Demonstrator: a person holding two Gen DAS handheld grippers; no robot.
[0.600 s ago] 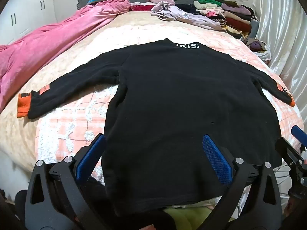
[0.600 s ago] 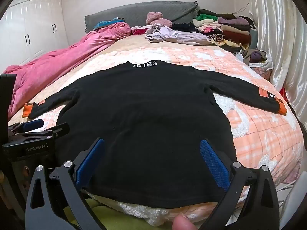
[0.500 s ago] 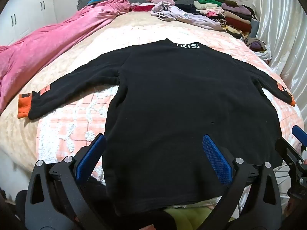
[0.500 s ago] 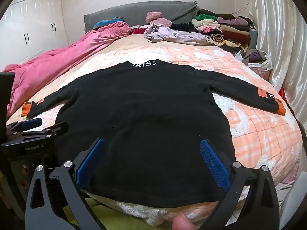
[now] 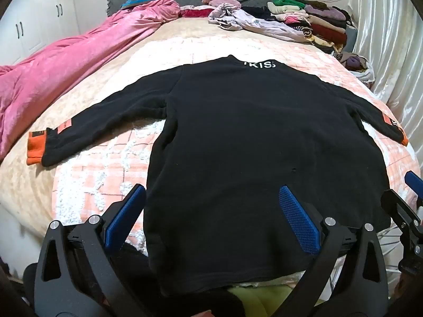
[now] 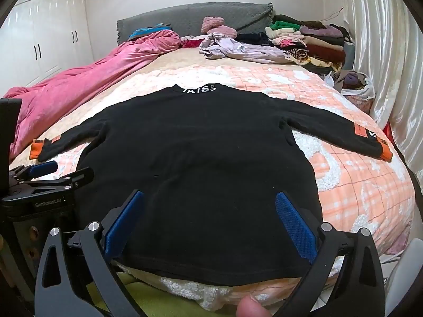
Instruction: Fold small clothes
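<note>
Black sweatshirt (image 5: 259, 142) flat on bed (image 5: 87, 185), collar far, hem near. Left gripper (image 5: 211, 211), right gripper (image 6: 208, 216) above hem, jaws wide, empty.

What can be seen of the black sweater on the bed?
The black sweater looks like soft fleece and lies flat on the peach checked blanket, both sleeves spread, hem nearest the cameras. It has orange cuffs with orange sleeve patches, white lettering at the collar, and a small hole low on the body. Nothing grips it.
</note>
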